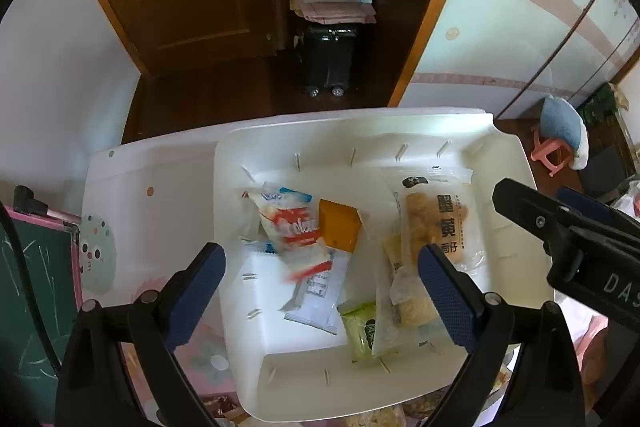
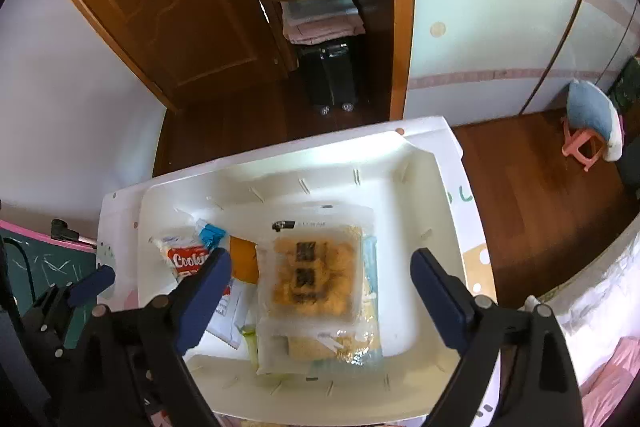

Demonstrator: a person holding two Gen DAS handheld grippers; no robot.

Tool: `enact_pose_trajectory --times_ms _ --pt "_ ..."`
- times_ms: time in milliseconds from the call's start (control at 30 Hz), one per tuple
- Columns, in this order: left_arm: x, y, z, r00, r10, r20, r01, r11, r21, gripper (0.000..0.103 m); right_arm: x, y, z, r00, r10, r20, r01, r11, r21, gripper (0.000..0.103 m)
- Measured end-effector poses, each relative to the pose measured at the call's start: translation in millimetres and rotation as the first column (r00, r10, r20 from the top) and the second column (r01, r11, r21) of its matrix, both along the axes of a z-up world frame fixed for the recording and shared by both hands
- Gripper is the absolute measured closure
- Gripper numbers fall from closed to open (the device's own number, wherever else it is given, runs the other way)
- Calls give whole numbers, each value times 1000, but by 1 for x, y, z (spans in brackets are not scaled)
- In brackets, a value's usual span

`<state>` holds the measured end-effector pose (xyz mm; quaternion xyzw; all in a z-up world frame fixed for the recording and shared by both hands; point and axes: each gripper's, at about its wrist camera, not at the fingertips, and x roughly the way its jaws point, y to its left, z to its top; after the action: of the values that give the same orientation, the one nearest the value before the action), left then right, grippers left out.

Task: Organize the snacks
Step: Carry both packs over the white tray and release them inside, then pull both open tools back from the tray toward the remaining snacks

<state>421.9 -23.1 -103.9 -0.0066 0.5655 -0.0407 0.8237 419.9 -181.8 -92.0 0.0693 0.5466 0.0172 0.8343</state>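
Observation:
A white plastic bin [image 1: 240, 367] [image 2: 444, 227] holds several snack packets. Inside lie a red-and-white cookie packet [image 1: 294, 227] [image 2: 186, 259], an orange packet [image 1: 340, 229] [image 2: 244, 261], a clear bag of yellow fried snacks [image 1: 438, 223] [image 2: 316, 275], a green packet [image 1: 362, 331] and a white packet [image 1: 320, 291]. My left gripper [image 1: 320, 303] hovers open and empty above the bin. My right gripper [image 2: 320, 301] is open and empty over the yellow snack bag; it also shows in the left wrist view [image 1: 560, 227].
The bin sits on a white patterned surface [image 1: 120, 207]. A green chalkboard with pink frame [image 1: 32, 279] stands at left. More snack packets [image 1: 380, 417] lie below the bin. A wooden door [image 2: 160, 7], black suitcase [image 2: 330, 75] and pink stool [image 2: 580, 143] are beyond.

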Motion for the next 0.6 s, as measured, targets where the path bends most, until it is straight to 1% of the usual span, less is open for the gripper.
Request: enact_pose_trajectory --times_ms 300,433,600 --pt "-14 3 18 999 12 44 -12 1000 13 6 -6 1 5 1000 10 11 -10 1000 2 11" --pt "-24 3 28 998 11 59 -12 1000 15 6 -13 3 13 1000 10 26 -10 1000 4 11" --pt "-40 6 46 996 22 87 -24 1000 17 6 -28 4 30 998 15 53 -16 1000 6 11"
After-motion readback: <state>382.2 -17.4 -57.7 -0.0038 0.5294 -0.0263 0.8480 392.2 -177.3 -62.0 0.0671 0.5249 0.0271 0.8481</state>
